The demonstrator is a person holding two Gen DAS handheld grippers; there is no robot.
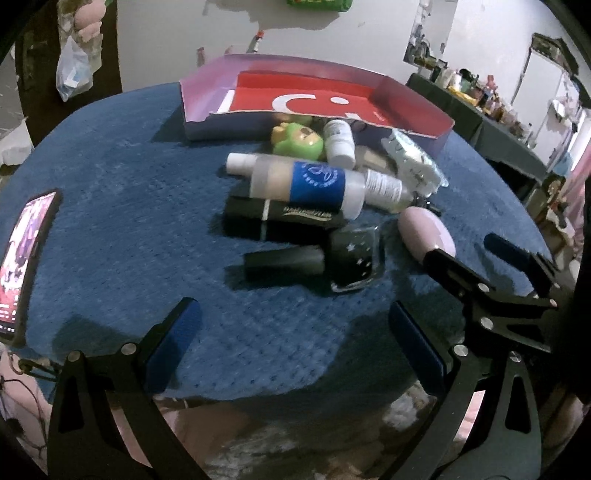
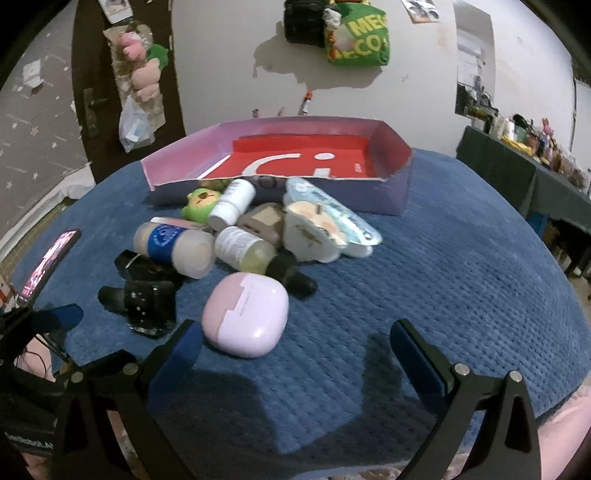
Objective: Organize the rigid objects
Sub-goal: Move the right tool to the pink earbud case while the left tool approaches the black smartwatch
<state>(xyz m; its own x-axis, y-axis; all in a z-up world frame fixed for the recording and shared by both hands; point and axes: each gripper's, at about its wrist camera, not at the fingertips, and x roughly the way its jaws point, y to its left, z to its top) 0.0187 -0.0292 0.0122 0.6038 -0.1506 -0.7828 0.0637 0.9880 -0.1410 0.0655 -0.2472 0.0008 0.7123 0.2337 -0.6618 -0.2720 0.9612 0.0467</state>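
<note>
A pile of small items lies on a blue textured cover (image 1: 129, 206): a clear bottle with a blue label (image 1: 295, 182), a black tube (image 1: 284, 219), a black starred bottle (image 1: 343, 260), a pink case (image 2: 245, 319), a green toy (image 1: 297, 138), a white jar (image 1: 339, 142) and a foil packet (image 2: 332, 225). Behind them is a shallow purple box with a red floor (image 2: 303, 158). My left gripper (image 1: 291, 341) is open and empty, short of the starred bottle. My right gripper (image 2: 291, 360) is open and empty, just short of the pink case; it also shows in the left wrist view (image 1: 472, 247).
A phone with a lit screen (image 1: 26, 258) lies at the cover's left edge. A dark table with clutter (image 2: 524, 162) stands at the right. Bags hang on the wall (image 2: 354, 33) and on the door (image 2: 136, 92) behind.
</note>
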